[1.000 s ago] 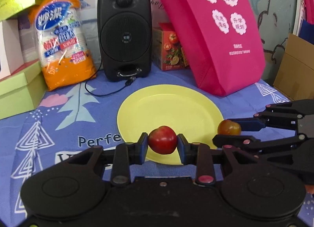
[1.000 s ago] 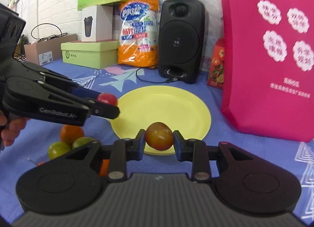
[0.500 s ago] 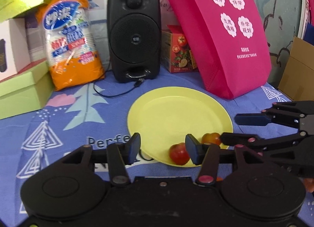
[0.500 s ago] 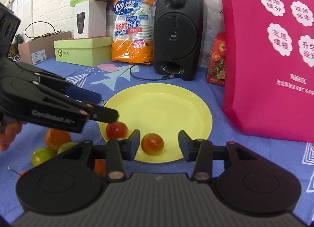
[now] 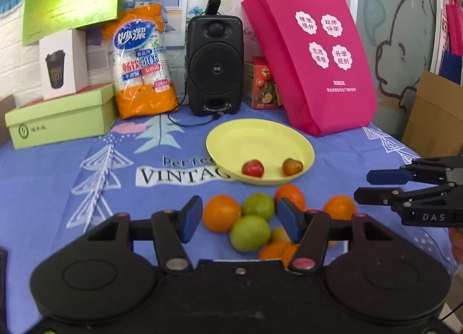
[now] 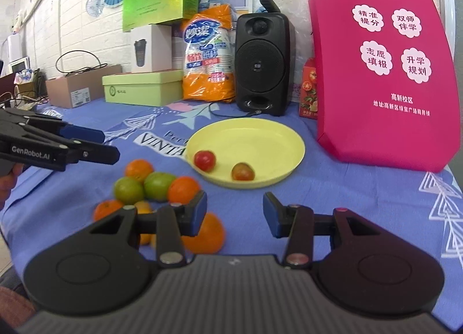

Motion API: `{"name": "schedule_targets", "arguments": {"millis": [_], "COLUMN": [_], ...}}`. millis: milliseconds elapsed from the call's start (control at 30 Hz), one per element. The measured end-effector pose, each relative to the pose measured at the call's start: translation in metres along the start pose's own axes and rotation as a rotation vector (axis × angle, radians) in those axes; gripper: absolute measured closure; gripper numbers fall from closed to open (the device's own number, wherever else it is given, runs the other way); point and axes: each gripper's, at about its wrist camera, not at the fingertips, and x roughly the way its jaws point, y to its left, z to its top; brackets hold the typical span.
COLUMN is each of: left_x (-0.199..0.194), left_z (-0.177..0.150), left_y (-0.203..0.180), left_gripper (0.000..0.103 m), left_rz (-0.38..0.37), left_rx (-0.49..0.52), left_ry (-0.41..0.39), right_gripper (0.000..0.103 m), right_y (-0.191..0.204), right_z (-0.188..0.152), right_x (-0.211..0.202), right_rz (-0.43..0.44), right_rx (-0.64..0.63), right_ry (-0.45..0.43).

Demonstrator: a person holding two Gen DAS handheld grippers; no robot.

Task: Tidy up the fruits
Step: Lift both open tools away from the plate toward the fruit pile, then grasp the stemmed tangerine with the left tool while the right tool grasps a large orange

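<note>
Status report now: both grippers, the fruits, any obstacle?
Left gripper open, right gripper open. Two tomatoes on plate. Citrus pile on cloth, nothing blocking.

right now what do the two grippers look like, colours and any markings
Both are black plastic with two slim fingers tipped in blue pads. The left gripper carries white "GenRobot.AI" lettering on its side, seen from the right wrist view. The right gripper shows white "DAS" lettering. Silver and pink rivets mark the finger pivots. No cables are visible.
</note>
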Motion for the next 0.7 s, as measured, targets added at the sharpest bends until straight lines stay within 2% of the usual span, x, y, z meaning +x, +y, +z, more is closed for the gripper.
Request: {"name": "schedule_targets", "arguments": {"millis": [167, 300, 500, 567, 700], "left_x": [-0.01, -0.001, 0.015, 0.019, 0.023], "left_z": [-0.029, -0.044, -0.052, -0.053, -0.052], "left_y": [-0.01, -0.021, -0.029, -0.03, -0.029], "left_gripper": [0.044, 0.044, 0.045, 0.046, 0.049], "left_rz": [-0.02, -0.016, -0.018, -0.01, -0.006], "left_rx": [-0.01, 0.013, 0.026, 0.028, 0.016], "left_ry": [0.037, 0.075, 0.103, 0.11, 0.108], "right_gripper": [0.058, 0.056, 0.053, 0.049, 0.049], "right_y": [0.02, 0.032, 0.041, 0.04, 0.034], "right_z": [-0.02, -0.03, -0.036, -0.036, -0.035], "right_x": [-0.011, -0.007, 0.004, 0.006, 0.008], "right_rz": [0.024, 0.031, -0.003, -0.014, -0.038], "right_rx": [-0.037, -0.075, -0.141, -0.148, -0.141], "right_ry": [0.035, 0.069, 0.104, 0.103, 0.1]}}
